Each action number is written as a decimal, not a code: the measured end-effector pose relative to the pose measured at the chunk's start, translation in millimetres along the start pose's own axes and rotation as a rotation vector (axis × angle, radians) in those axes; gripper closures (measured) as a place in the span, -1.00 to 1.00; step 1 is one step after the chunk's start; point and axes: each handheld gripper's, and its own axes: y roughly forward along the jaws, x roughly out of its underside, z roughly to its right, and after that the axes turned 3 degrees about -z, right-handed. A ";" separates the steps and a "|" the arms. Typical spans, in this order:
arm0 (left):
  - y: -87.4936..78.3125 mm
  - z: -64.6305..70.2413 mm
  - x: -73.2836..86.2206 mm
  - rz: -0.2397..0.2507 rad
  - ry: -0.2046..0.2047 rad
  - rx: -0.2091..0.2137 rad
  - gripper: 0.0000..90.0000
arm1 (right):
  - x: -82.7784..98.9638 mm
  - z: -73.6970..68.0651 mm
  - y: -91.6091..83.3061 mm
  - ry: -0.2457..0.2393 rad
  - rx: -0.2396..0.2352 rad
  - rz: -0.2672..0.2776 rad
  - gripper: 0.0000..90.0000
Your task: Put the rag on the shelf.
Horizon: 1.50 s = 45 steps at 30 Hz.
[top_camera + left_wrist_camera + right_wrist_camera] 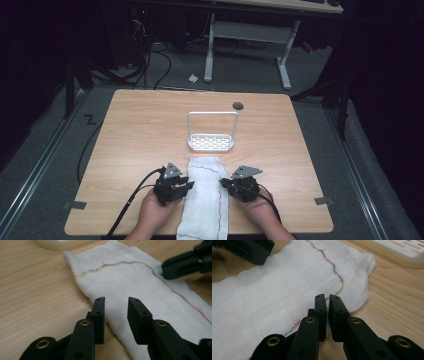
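- White cloth: a long strip with a wavy multicoloured stitched line, lying flat on the wooden bench; its near end reaches the bench's near edge, its far end stops just short of the white rack.
- Left tongs: at the cloth's left edge, pointing inward. In the left gripper view the jaws stand clearly apart over that edge, with nothing pinched between them.
- Right tongs: at the cloth's right edge, facing the left pair across the strip. In the right gripper view the jaws are almost together, a narrow slit between them; whether they pinch the cloth's edge cannot be told.
- Hands: one behind each pair of tongs, at the bench's near edge.
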 end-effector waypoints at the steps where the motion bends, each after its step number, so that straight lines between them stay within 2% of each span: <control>1: 4.0 -12.7 -4.8 0.003 -0.058 0.000 0.37 | 0.0 0.0 0.3 -0.001 0.000 0.000 0.89; 3: 6.6 -17.8 -7.3 -0.001 -0.073 -0.005 0.30 | 0.0 0.2 0.5 -0.002 -0.001 0.000 0.89; 5: 15.1 -28.5 -15.3 0.001 -0.098 -0.008 0.25 | 0.0 0.3 1.0 -0.007 0.001 -0.001 0.89; 10: 25.0 -35.3 -25.6 0.015 -0.098 -0.031 0.18 | 0.2 0.2 1.3 -0.004 -0.001 -0.002 0.89; 14: 35.8 -37.6 -31.5 0.015 -0.090 -0.028 0.20 | 0.9 0.7 1.7 -0.002 -0.006 0.003 0.88; 18: 40.0 -35.4 -32.3 0.026 -0.084 -0.015 0.30 | 1.1 0.4 1.9 -0.004 -0.005 0.005 0.88; 20: 41.7 -34.8 -32.2 0.030 -0.095 0.010 0.37 | 1.2 0.3 2.0 -0.003 -0.006 0.006 0.88; 23: 42.5 -32.6 -30.3 0.027 -0.073 0.019 0.66 | 1.2 0.2 2.1 -0.003 -0.005 0.004 0.88; 25: 42.8 -31.5 -29.4 0.030 -0.063 0.018 0.79 | 1.2 0.3 2.4 -0.002 -0.006 0.006 0.87; 27: 42.6 -31.4 -28.8 0.033 -0.062 0.018 0.86 | 1.1 0.4 2.4 -0.001 -0.006 0.006 0.87; 31: 42.2 -29.4 -27.9 0.038 -0.051 0.007 0.88 | 0.5 0.1 0.8 -0.001 0.004 0.016 0.87; 35: 41.0 -29.1 -26.6 0.041 -0.057 0.000 0.88 | -2.0 5.2 -3.2 0.048 0.019 0.052 0.80; 37: 41.1 -29.0 -26.6 0.042 -0.058 -0.001 0.88 | -7.8 10.2 -0.5 0.062 0.034 0.038 0.73; 40: 40.9 -29.3 -26.6 0.041 -0.059 0.001 0.88 | -18.7 18.2 4.5 0.109 0.045 0.023 0.59; 42: 40.7 -29.5 -26.5 0.041 -0.056 0.001 0.88 | -23.9 22.7 11.0 0.114 0.069 0.022 0.48; 45: 40.6 -30.0 -26.5 0.040 -0.058 0.006 0.88 | -29.1 28.0 21.8 0.160 0.068 0.008 0.44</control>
